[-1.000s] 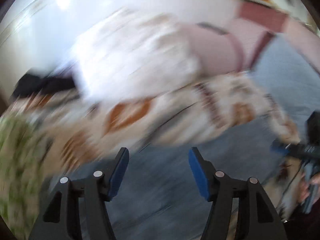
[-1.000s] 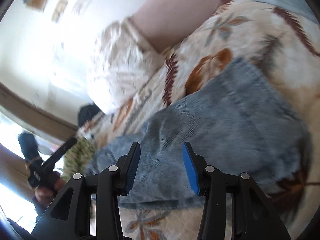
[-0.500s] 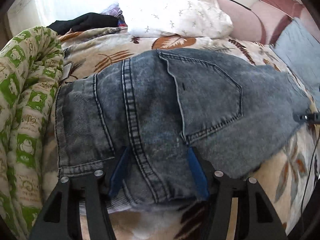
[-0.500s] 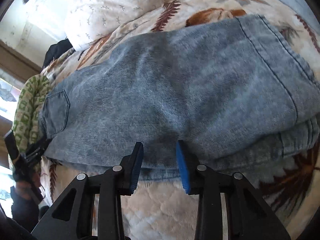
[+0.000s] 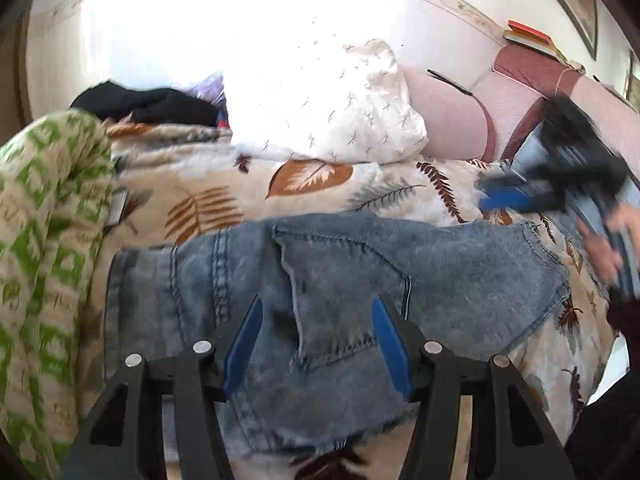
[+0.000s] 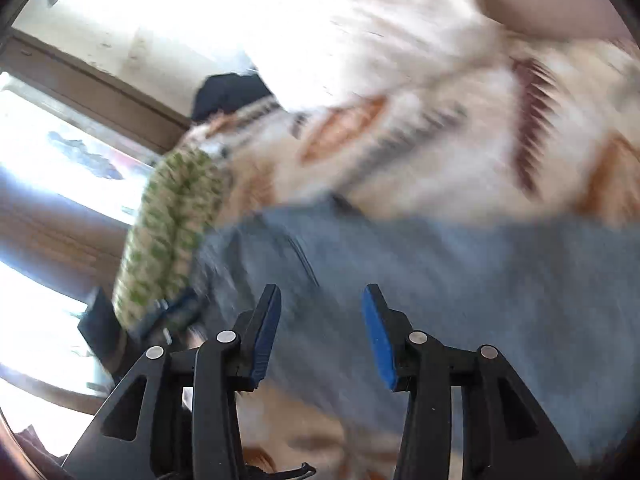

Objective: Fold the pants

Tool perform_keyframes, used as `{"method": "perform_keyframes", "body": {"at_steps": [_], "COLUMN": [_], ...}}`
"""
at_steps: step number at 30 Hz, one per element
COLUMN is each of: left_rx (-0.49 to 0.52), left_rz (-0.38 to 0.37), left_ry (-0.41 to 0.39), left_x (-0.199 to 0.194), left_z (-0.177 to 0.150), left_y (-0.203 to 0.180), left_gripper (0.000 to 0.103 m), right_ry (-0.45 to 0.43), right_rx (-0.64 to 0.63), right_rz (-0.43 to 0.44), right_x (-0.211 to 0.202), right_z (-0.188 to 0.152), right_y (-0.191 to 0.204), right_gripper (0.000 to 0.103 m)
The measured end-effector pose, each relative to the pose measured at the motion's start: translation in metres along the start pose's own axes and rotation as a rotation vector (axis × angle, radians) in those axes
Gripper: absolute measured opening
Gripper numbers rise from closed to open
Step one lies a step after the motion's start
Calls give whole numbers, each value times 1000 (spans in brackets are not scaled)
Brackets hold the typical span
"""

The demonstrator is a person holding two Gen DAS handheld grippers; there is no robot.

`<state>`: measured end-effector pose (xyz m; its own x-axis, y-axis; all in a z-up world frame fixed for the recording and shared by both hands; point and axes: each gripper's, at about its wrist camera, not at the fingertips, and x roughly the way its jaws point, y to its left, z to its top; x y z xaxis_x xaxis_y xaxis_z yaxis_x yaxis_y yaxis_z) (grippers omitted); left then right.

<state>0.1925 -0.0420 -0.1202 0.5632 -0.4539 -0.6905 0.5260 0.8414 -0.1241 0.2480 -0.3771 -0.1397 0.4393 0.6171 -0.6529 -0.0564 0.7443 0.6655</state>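
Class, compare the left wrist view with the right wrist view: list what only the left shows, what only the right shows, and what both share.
Only the left wrist view shows the jeans' stitched back pocket sharply, a pink headboard, books on top of it, and the right gripper raised above the bed with a hand behind it.

Only the right wrist view shows a bright window with its brown frame; everything there is motion-blurred.

Both share the jeans, the leaf-print bedspread, the white pillow, the green-patterned blanket and a black garment.

Both wrist views look steeply down, close over the jeans (image 5: 360,280) on the leaf-print bedspread (image 5: 320,184)
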Motion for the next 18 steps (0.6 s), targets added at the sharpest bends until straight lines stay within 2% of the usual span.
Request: {"method": "perform_keyframes", "body": {"at_steps": [2, 6, 9, 12, 18], "left_rx": [5, 58, 88, 93, 64], "left_rz": [-25, -61, -71, -76, -84], "left_ry": [18, 102, 155, 168, 168], "left_x": [10, 29, 37, 39, 37], "left_z": [-5, -21, -33, -39, -38], "left_y": [0, -6, -12, -9, -6], "left_gripper": [60, 60, 60, 60, 60], "right_ry": [40, 104, 156, 219, 308], "right_rx": [58, 140, 190, 192, 142], "right_rz": [63, 70, 94, 144, 121], "right_x": [31, 85, 113, 134, 146], "right_z": [29, 65, 67, 64, 53], "right_y": [-5, -28, -45, -47, -38], "right_gripper": [42, 44, 44, 44, 42]}}
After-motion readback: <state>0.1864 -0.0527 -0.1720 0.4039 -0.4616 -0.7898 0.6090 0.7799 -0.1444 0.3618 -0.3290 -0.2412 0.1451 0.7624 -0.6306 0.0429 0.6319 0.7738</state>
